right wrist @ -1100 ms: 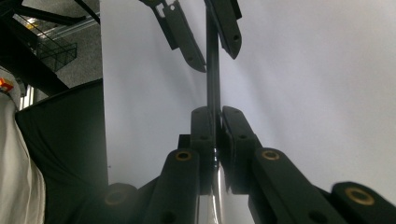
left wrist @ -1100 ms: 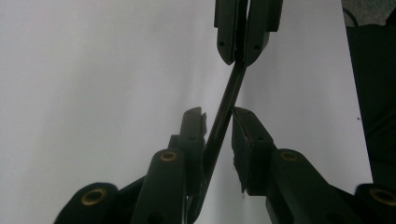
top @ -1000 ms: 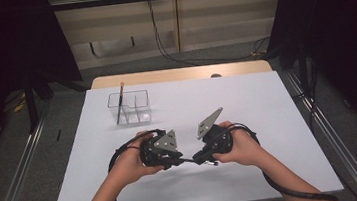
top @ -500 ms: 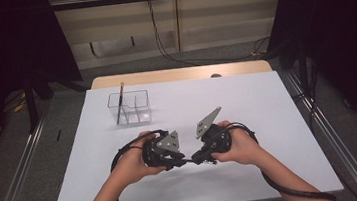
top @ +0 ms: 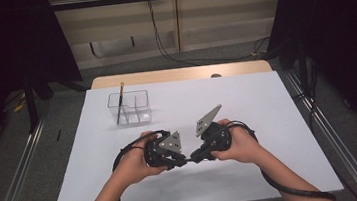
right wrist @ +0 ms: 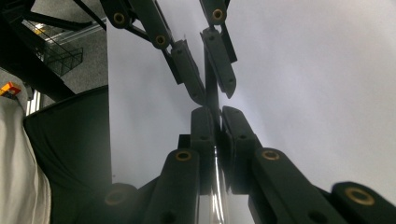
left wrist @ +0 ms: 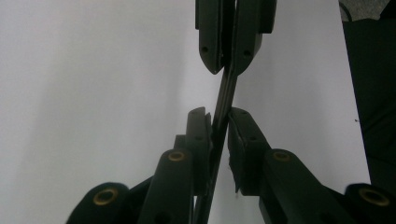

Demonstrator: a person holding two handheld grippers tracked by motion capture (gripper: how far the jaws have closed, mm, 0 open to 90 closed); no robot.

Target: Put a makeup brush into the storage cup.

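Note:
Low over the white table (top: 247,103), my two grippers meet tip to tip in the high view. A thin black stick (left wrist: 225,100) runs from one pair of jaws to the other. My left gripper (left wrist: 218,114) has just been closing its jaws, and its pads sit against the stick's sides. My right gripper (right wrist: 218,112) is shut tight on the stick's (right wrist: 211,79) other end. From above, the left gripper (top: 183,160) and the right gripper (top: 195,156) nearly touch, with a hand wrapped around each.
A clear plastic organiser with compartments (top: 137,114) stands at the table's back left, and a slim brown stick (top: 120,102) leans upright in it. Metal rails run along both sides of the table. Cables trail from both grippers toward the front edge.

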